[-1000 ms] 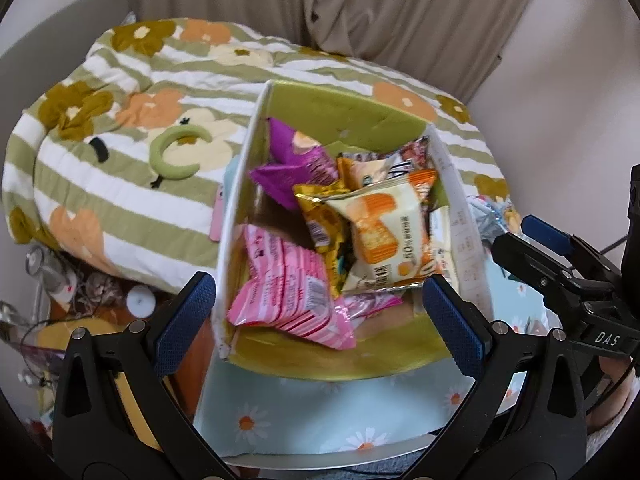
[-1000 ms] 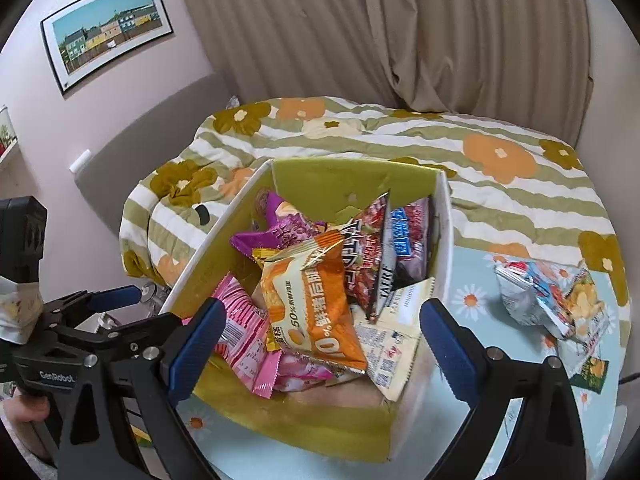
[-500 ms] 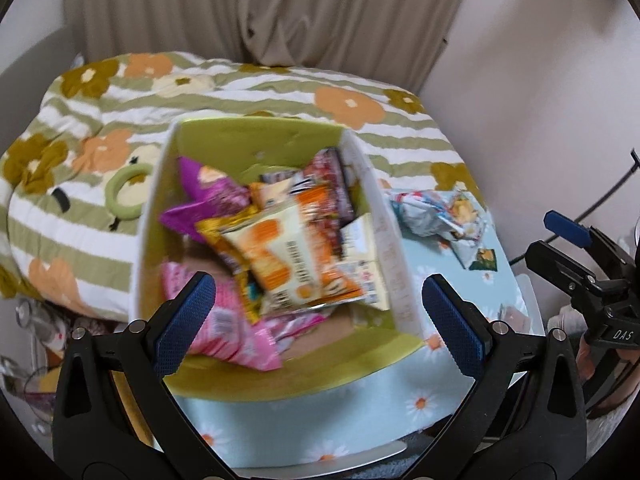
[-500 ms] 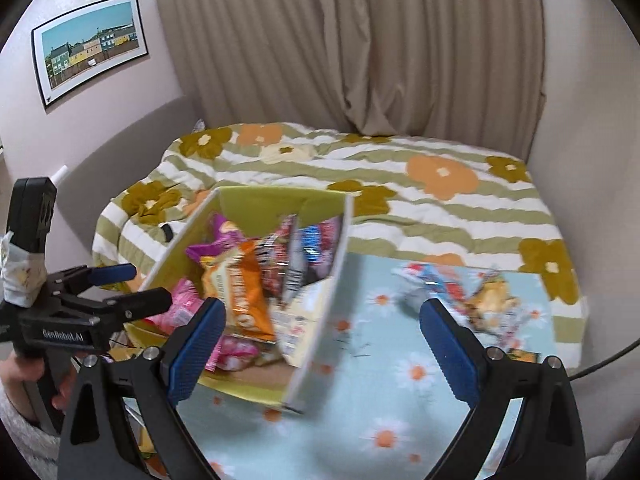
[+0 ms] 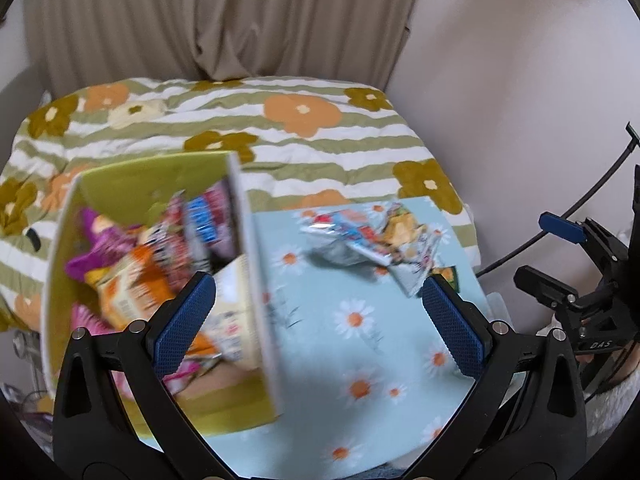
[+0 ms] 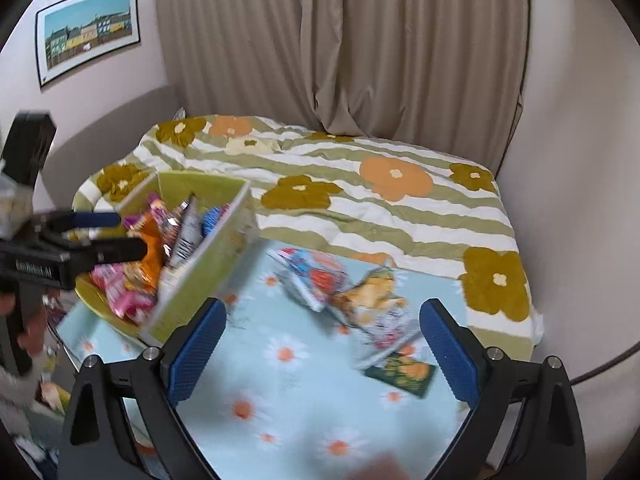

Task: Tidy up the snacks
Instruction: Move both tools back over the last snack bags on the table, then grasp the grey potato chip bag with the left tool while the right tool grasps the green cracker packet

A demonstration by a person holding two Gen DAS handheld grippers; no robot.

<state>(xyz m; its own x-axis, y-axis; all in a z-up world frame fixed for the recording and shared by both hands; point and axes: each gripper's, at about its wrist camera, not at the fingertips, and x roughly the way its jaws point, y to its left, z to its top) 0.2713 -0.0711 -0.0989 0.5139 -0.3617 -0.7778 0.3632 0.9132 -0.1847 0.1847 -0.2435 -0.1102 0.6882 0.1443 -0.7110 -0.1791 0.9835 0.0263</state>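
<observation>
1. Green-lined white cardboard box (image 6: 224,240): standing on the table (image 6: 304,392) with its pale blue daisy-print cloth; taken here as the landmark.
2. Mixed snack packets, orange, pink, purple and red (image 5: 132,280): lying heaped inside the box.
3. Loose pile of crinkled foil snack bags (image 6: 344,292): lying on the cloth to the right of the box, apart from it.
4. Small dark green packet (image 6: 402,372): lying beyond the pile, farther from the box.
5. Left hand-held gripper (image 5: 316,320): hovering over the box's right wall, jaws spread wide, holding nothing.
6. Right hand-held gripper (image 6: 324,348): hovering right of the box near the loose pile, jaws spread wide, holding nothing.
7. Striped floral-print bed quilt (image 6: 360,184): lying behind the box.
</observation>
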